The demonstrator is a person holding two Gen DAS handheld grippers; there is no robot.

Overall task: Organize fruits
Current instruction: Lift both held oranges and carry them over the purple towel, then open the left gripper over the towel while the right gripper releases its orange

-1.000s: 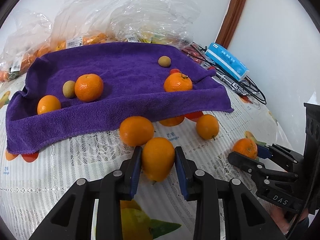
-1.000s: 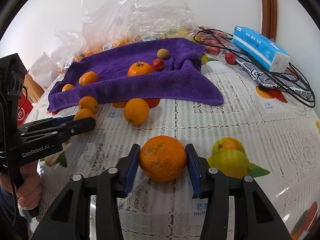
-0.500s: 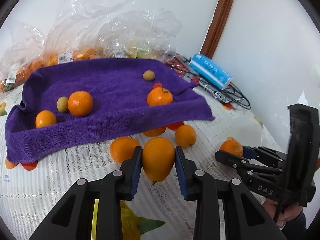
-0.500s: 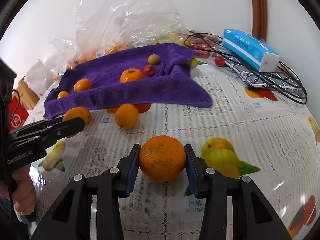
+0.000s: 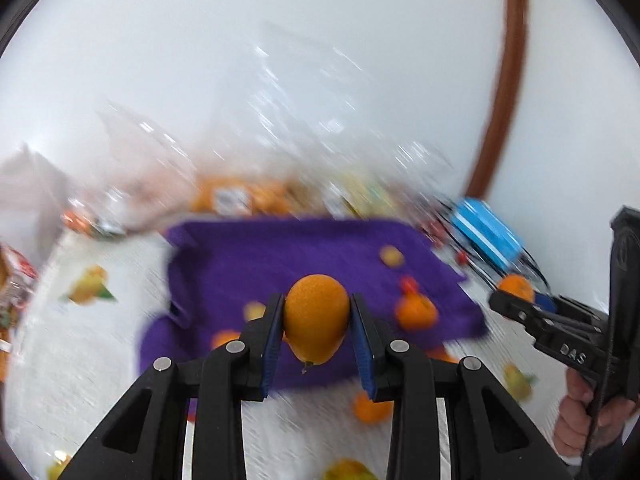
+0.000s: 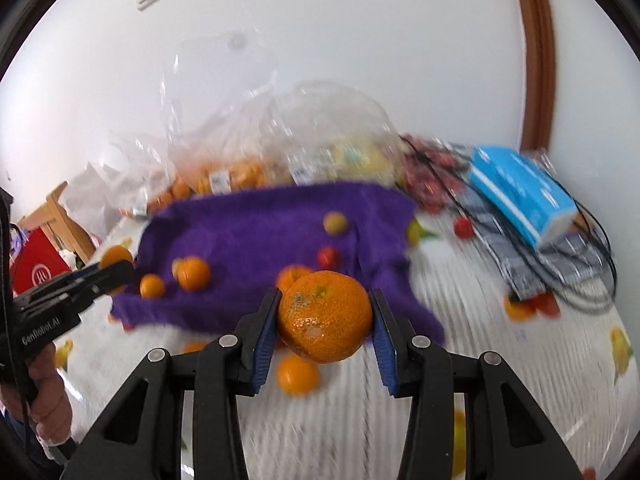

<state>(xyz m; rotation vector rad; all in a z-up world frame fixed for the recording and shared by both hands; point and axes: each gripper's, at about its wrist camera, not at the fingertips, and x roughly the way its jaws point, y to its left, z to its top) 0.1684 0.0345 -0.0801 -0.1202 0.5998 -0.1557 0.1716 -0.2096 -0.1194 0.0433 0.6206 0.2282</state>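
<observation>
My left gripper is shut on a smooth oval orange and holds it in the air above the purple towel. My right gripper is shut on a bumpy mandarin, also lifted, in front of the towel. Several oranges and small fruits lie on the towel, among them an orange at its left. One loose orange lies on the tablecloth just below my right gripper. Both views are motion-blurred.
Clear plastic bags of fruit stand behind the towel against the white wall. A blue tissue pack and black cables lie at the right. A red box and a wooden chair are off the table's left.
Both grippers have risen from the tablecloth with their fruits and tilted up, so the wall fills more of each view. Both stay shut.
</observation>
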